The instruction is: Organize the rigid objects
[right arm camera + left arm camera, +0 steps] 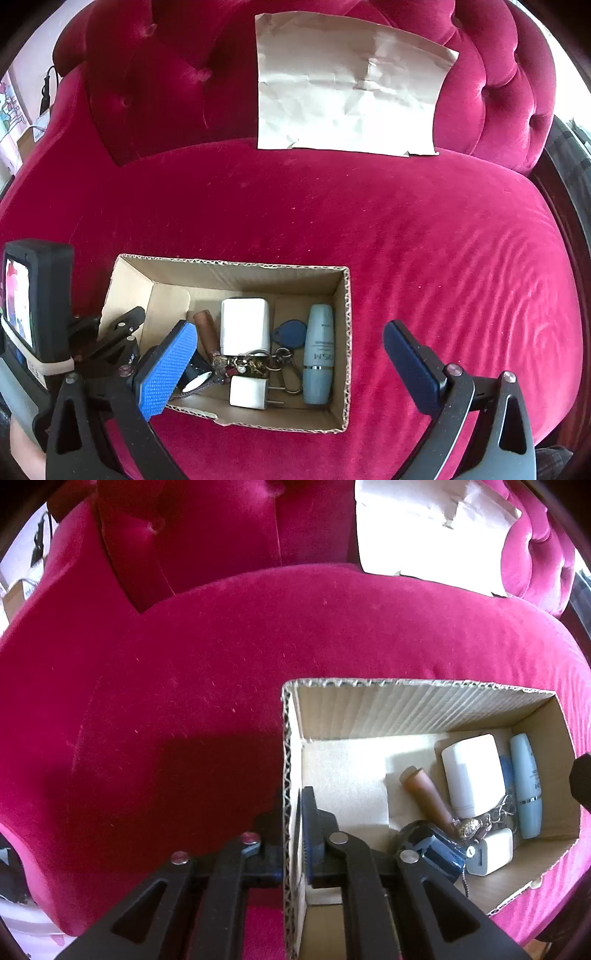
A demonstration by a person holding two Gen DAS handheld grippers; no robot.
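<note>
1. A crimson velvet sofa (369, 221) fills both views; its seat carries the cardboard box (345, 332), which is the landmark here.
2. A creased sheet of brown paper (347, 88) leans on the sofa back, well beyond the box's far wall.
3. The box sits open-topped on the seat cushion, with all the small objects gathered toward its right end.
4. The left gripper (286, 834) straddles the box's left wall, one finger outside and one inside, closed narrowly on the cardboard edge.
5. The right gripper (288, 365) hangs over the near right part of the box, its fingers spread wide and holding nothing; its blue pad (168, 373) lies over the box's near left part.
6. A white rectangular block (244, 325) lies near the middle of the box floor.
7. A pale blue tube (319, 354) lies along the box's right wall.
8. A brown cylinder (207, 328) lies just left of the white block.
9. A small white plug adapter (248, 392) rests by the box's near wall.
10. A blue key fob (288, 333) with a bunch of keys (255, 363) sits between the block and the tube.
11. A dark blue object (428, 845) lies near the box's near wall; what it is cannot be told.
</note>
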